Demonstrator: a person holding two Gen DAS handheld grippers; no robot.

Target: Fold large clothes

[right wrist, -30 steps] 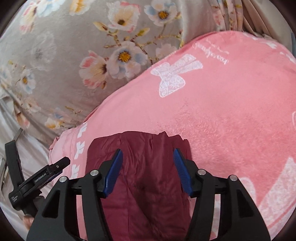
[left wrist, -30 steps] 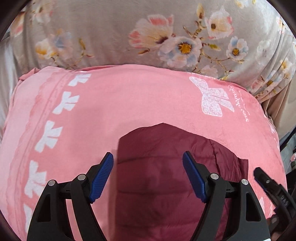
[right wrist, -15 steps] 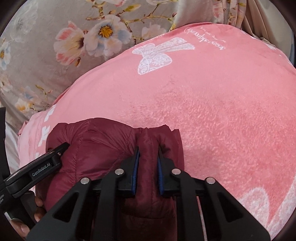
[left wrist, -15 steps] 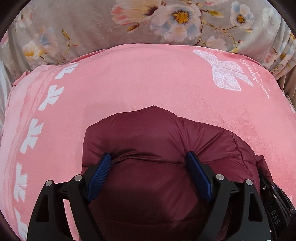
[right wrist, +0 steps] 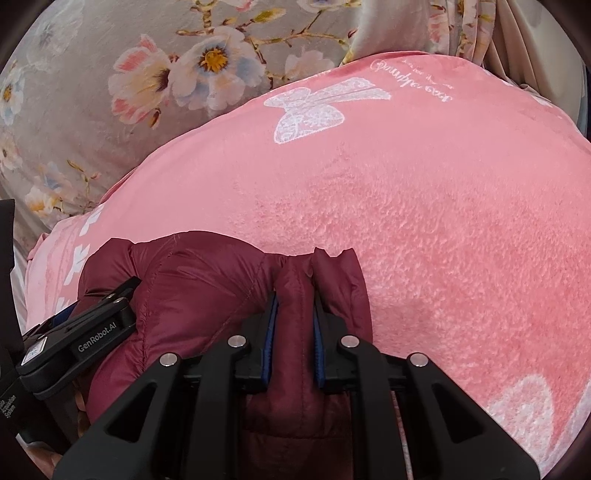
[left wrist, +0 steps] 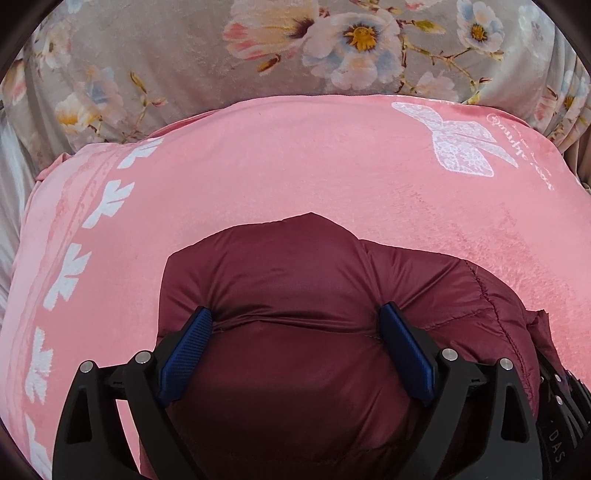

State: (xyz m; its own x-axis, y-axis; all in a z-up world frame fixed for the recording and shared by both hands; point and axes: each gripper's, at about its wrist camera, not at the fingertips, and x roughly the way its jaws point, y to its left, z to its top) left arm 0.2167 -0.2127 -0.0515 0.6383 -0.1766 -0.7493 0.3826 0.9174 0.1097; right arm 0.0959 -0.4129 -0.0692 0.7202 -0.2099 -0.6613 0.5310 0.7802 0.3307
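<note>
A dark red quilted jacket (left wrist: 280,273) lies bunched on a pink blanket (left wrist: 295,166). My left gripper (left wrist: 295,321) is open wide, its blue pads pressed against the sides of a puffy fold of the jacket. My right gripper (right wrist: 294,306) is shut on a ridge of the jacket (right wrist: 207,280) near its right edge. The left gripper's body (right wrist: 96,332) shows at the left of the right wrist view, against the jacket. The right gripper's body (left wrist: 557,402) shows at the lower right of the left wrist view.
The pink blanket (right wrist: 424,221) has white bow prints and covers the bed around the jacket. A grey floral quilt (left wrist: 258,48) lies behind it, also in the right wrist view (right wrist: 110,74). Beige curtain folds (right wrist: 495,29) hang at the far right.
Both grippers came down onto the jacket. My right gripper closed on a ridge of it and the jacket bunched up. My left gripper stayed open and pressed into the fold.
</note>
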